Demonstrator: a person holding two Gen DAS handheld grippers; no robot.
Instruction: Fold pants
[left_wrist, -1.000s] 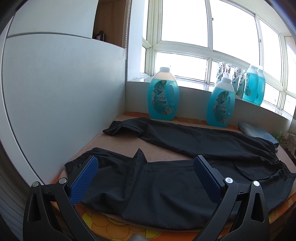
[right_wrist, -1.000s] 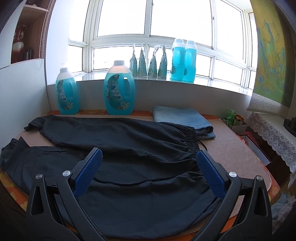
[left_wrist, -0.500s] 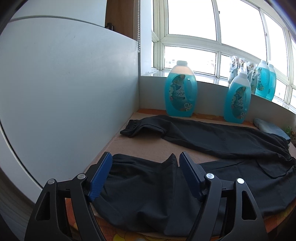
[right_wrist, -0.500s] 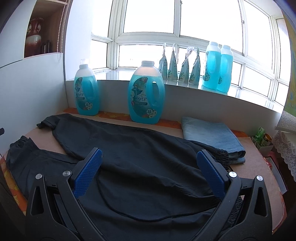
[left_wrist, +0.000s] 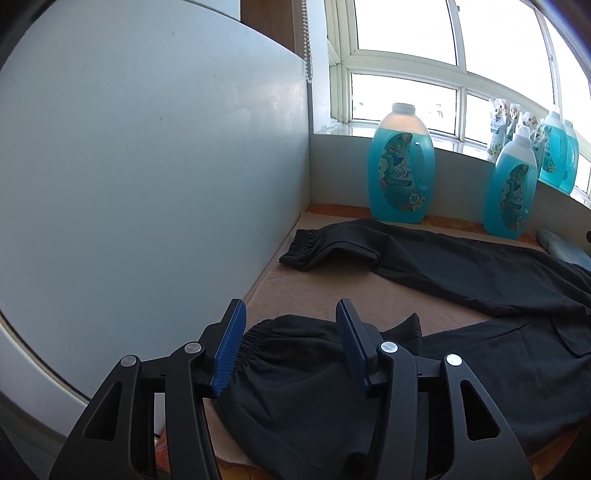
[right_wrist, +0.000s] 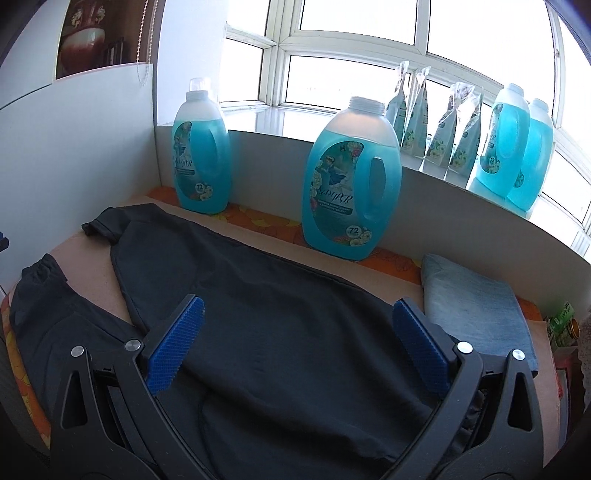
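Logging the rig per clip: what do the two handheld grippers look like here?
Both the left gripper and right gripper match: black plastic linkage arms with triangular cut-outs and silver pivot bolts, ending in flat fingers faced with ribbed blue pads. No cables, hands or sleeves show.

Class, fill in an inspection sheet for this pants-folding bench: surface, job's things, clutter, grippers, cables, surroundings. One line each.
Surface: tan mat over orange floral cloth.
Job's things: black pants spread flat, legs apart.
Clutter: folded blue cloth; two detergent bottles at the back.
Grippers: left gripper closing around the near leg's cuff, pads not yet pressing; right gripper open above the pants.
Cables: nothing seen.
Surroundings: window sill with more bottles and pouches; white panel on one side.
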